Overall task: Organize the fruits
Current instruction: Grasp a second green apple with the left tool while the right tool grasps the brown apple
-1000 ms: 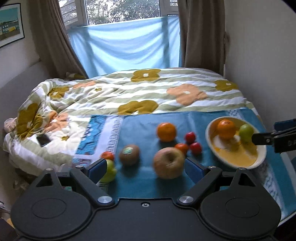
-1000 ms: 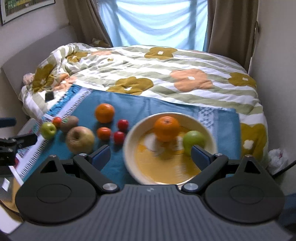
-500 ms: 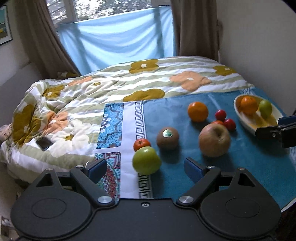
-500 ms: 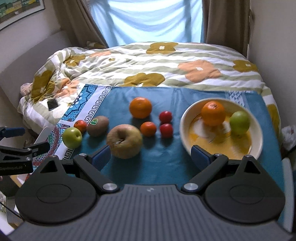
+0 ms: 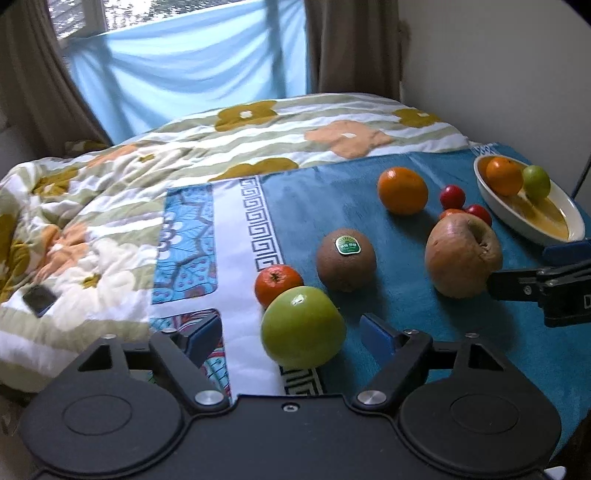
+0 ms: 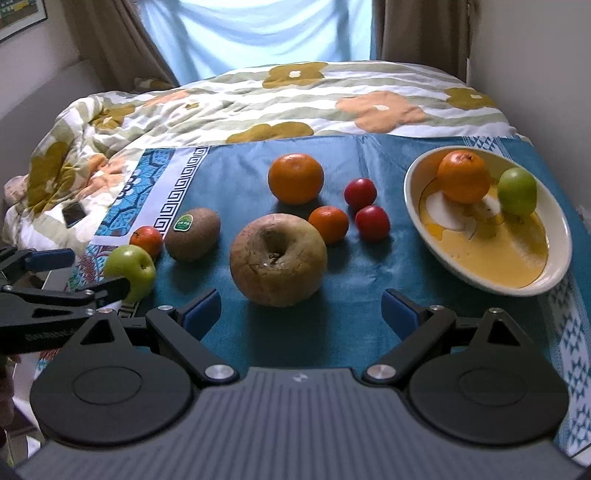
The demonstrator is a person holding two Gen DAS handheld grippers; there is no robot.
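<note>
Left gripper (image 5: pixel 291 334) has its jaws around the green apple (image 5: pixel 303 326) at the near left edge of the blue cloth (image 5: pixel 332 192) — they have just been closing, pads not yet touching it. Right gripper (image 6: pixel 301 308) hangs spread wide before the big brown apple (image 6: pixel 277 259) — nothing pinched. The bowl (image 6: pixel 554 236) holds an orange (image 6: pixel 463 177) and a second green apple (image 6: pixel 516 191).

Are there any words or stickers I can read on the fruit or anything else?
Kiwi sticker: green label with white print, too blurred to read.
Left gripper arm: pale embossed lettering along its side, too small and dark to read.
Right gripper arm: one pale mark at the picture's edge, cut off, unreadable.
Framed picture on the wall: no readable text.
Nothing else carries words.
</note>
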